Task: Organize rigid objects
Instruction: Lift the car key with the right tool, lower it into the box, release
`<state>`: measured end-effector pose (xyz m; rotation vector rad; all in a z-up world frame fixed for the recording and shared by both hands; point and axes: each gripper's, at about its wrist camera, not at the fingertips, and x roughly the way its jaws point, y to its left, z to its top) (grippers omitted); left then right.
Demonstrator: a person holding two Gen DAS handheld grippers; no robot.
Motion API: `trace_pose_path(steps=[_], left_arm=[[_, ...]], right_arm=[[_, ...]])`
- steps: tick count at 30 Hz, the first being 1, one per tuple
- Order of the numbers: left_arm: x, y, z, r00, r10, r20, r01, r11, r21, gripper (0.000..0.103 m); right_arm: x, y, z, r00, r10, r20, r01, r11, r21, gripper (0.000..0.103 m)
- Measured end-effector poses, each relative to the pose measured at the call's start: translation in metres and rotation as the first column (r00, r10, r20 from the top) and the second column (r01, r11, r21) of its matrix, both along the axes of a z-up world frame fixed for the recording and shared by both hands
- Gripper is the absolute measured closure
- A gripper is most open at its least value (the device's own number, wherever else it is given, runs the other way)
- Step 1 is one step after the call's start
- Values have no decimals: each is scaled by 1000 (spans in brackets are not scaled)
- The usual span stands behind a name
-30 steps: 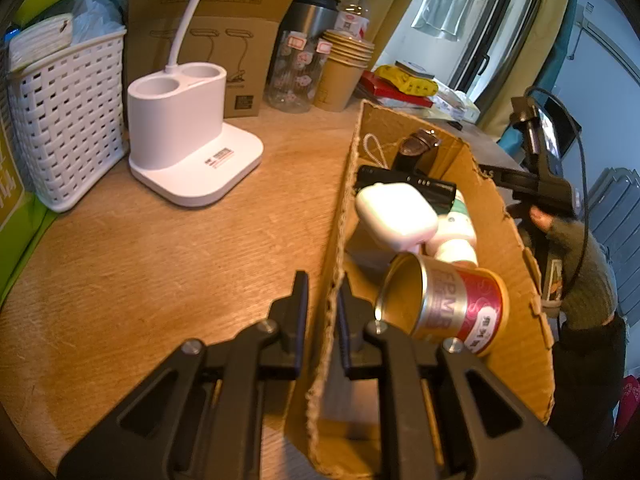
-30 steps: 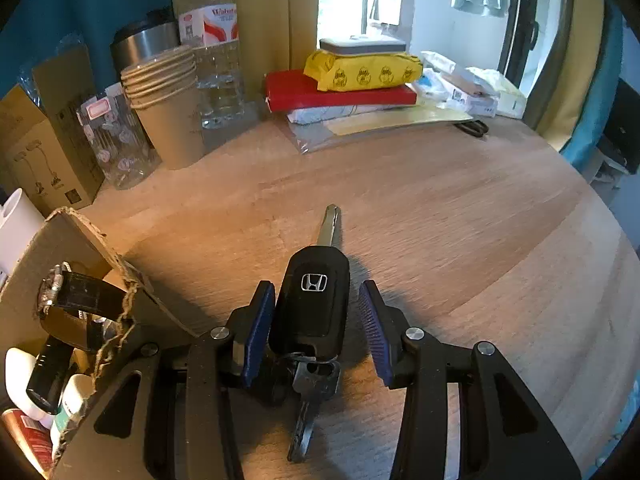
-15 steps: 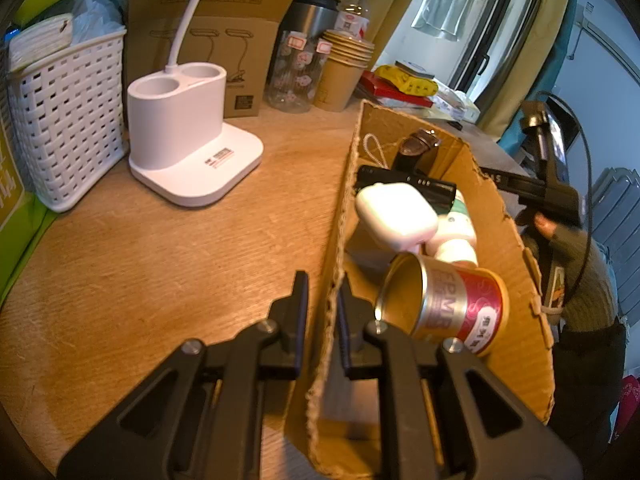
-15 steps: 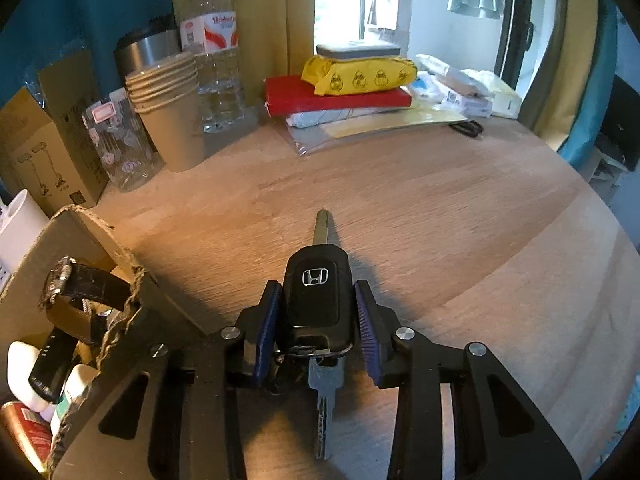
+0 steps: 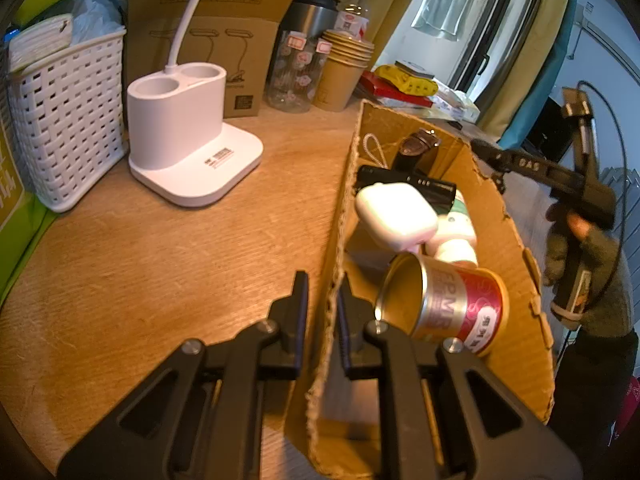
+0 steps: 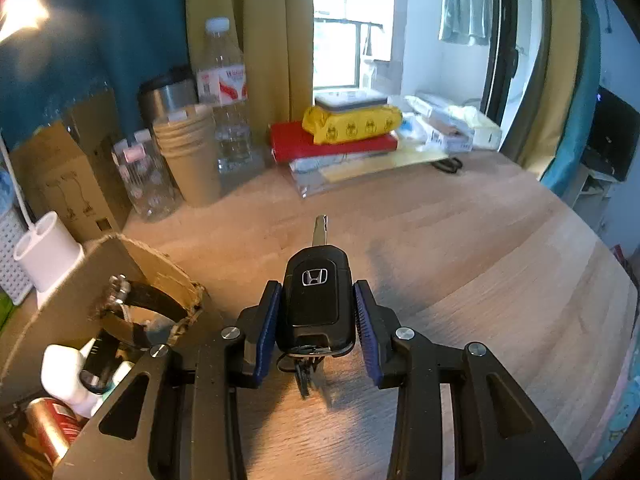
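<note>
My right gripper is shut on a black car key fob with its metal blade pointing forward, held above the wooden table. My left gripper is shut on the left wall of the open cardboard box. The box holds a red and gold tin can, a white case, a black bar-shaped item, a wristwatch and white bottles. The box also shows in the right wrist view, at the lower left. The right gripper's handle and gloved hand show past the box's right wall.
A white desk lamp base, a white basket, a brown carton, stacked paper cups, a jar, a steel mug and a water bottle stand at the back. Red and yellow packages lie behind.
The right gripper closed on the key fob and lifted it off the table; the attached keys now hang below. The left gripper has stayed on the box wall.
</note>
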<state>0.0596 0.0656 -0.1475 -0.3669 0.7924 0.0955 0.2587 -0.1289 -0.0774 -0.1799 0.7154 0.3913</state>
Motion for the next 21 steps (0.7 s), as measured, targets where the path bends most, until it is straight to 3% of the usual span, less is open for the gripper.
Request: trace_pose_path(steps=[12,21], left_arm=[[1,0,-1,1000,-1,-2,1,1000,0,89],[1,0,-1,1000,-1,-2,1,1000,-1,89]], right_arm=[[-39,6,52,991,45,126,-50,998,41,65],[-73,23,78,973,95,212,-102,995,19,65]])
